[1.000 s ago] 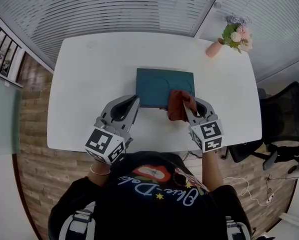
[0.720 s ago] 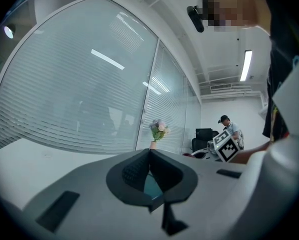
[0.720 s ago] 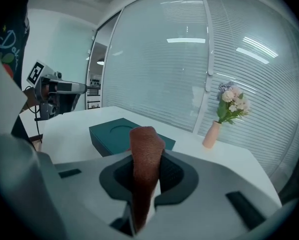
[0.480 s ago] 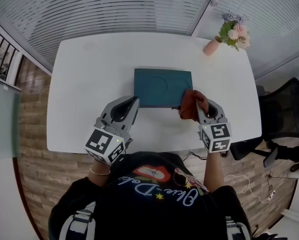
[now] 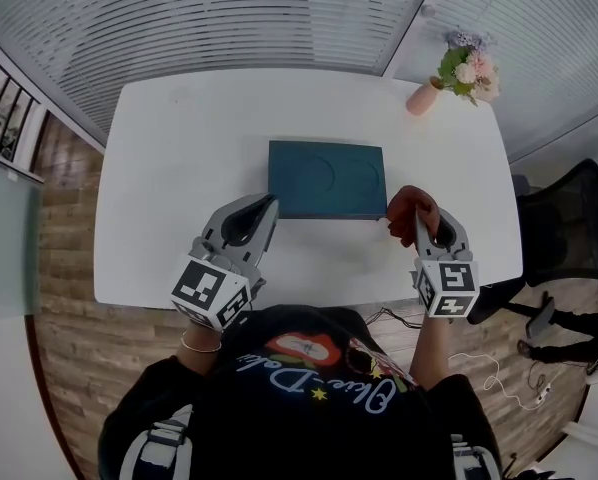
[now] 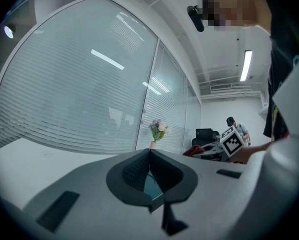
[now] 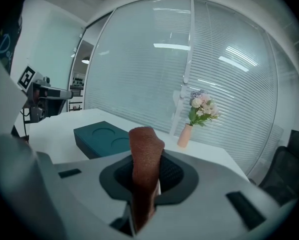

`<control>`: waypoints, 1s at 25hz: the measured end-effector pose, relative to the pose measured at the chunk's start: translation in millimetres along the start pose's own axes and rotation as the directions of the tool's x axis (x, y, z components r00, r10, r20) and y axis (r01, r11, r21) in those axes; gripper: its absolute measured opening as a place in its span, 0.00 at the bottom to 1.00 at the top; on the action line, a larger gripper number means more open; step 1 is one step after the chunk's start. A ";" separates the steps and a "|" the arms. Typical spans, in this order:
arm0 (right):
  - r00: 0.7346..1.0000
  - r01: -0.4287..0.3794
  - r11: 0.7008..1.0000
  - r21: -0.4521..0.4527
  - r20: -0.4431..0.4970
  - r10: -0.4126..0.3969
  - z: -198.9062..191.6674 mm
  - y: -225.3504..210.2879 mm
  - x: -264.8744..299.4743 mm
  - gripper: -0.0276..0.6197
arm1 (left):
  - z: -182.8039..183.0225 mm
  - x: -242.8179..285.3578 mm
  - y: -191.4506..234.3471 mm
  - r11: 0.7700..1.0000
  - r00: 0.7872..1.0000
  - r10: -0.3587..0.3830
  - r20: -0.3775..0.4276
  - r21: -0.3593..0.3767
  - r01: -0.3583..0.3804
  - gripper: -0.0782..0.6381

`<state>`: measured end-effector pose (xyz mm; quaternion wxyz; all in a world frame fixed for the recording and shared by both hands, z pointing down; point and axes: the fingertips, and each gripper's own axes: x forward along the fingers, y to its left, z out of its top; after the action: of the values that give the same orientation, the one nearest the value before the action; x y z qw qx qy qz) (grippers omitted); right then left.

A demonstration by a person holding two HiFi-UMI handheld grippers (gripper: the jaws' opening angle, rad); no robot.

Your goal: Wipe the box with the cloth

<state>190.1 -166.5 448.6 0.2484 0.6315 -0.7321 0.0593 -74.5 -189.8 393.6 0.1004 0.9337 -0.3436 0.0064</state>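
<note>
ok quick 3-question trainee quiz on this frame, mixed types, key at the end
1. True or false: the cloth is spread flat on top of the box.
2. What is between the jaws of the left gripper? A) the cloth B) a corner of the box C) nothing, the jaws are together
3. Short answer: what stands at the far right corner of the table?

Key
1. False: it hangs clamped in the right gripper, off the box's near right corner.
2. C
3. A vase of flowers.
</note>
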 end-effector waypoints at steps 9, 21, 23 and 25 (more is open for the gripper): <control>0.978 0.042 0.991 0.129 0.199 -0.067 36.9 -12.3 -40.2 0.13 | -0.5 4.0 -9.3 1.000 1.000 -0.017 -0.004 0.011 0.017 0.12; 0.952 -0.006 0.983 0.184 0.303 -0.051 52.4 -1.1 -64.2 0.12 | -4.8 7.9 -23.2 0.999 0.999 -0.047 -0.017 0.011 0.047 0.12; 0.950 -0.007 0.984 0.178 0.307 -0.048 53.1 -0.2 -65.5 0.12 | -4.1 7.5 -23.4 0.999 0.999 -0.049 -0.016 0.013 0.050 0.12; 0.948 -0.010 0.985 0.175 0.314 -0.046 54.4 0.6 -65.4 0.12 | -3.1 7.0 -22.0 0.999 0.999 -0.047 -0.015 0.016 0.047 0.12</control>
<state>178.9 -129.6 372.8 0.0722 0.6589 -0.7485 0.0187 -54.9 -177.2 393.2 0.0953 0.9423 -0.3206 0.0135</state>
